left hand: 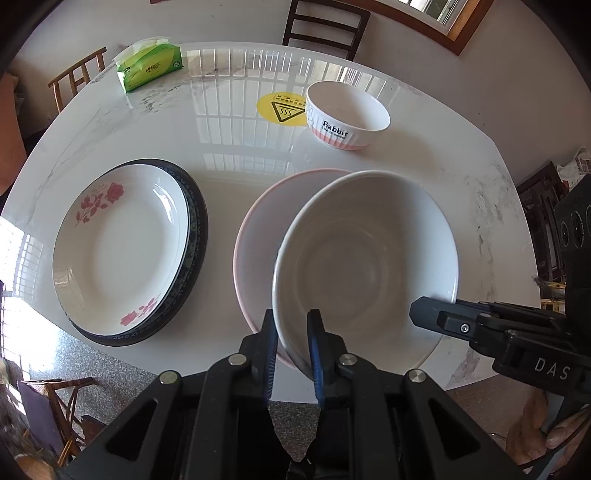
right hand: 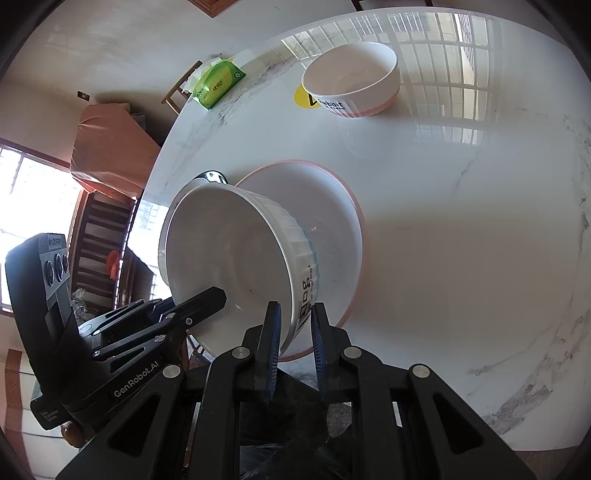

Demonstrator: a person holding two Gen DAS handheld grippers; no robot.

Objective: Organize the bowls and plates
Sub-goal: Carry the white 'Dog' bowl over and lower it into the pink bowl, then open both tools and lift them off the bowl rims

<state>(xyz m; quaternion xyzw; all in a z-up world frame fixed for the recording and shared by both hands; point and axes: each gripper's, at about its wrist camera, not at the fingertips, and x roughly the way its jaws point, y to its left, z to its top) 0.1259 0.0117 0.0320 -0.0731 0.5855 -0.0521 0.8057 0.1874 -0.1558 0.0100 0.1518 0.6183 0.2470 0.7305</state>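
Note:
A white ribbed bowl is held tilted over a large pink-rimmed plate on the white marble table. My left gripper is shut on the bowl's near rim. My right gripper is shut on the same bowl's rim from the other side; the right gripper also shows in the left wrist view. The pink-rimmed plate lies under the bowl. A second "Rabbit" bowl stands upright further back. A rose-patterned plate rests on a dark-rimmed plate at the left.
A green tissue pack lies at the table's far left edge. A yellow warning sticker is beside the far bowl. Wooden chairs stand around the table. The near table edge is just in front of my left gripper.

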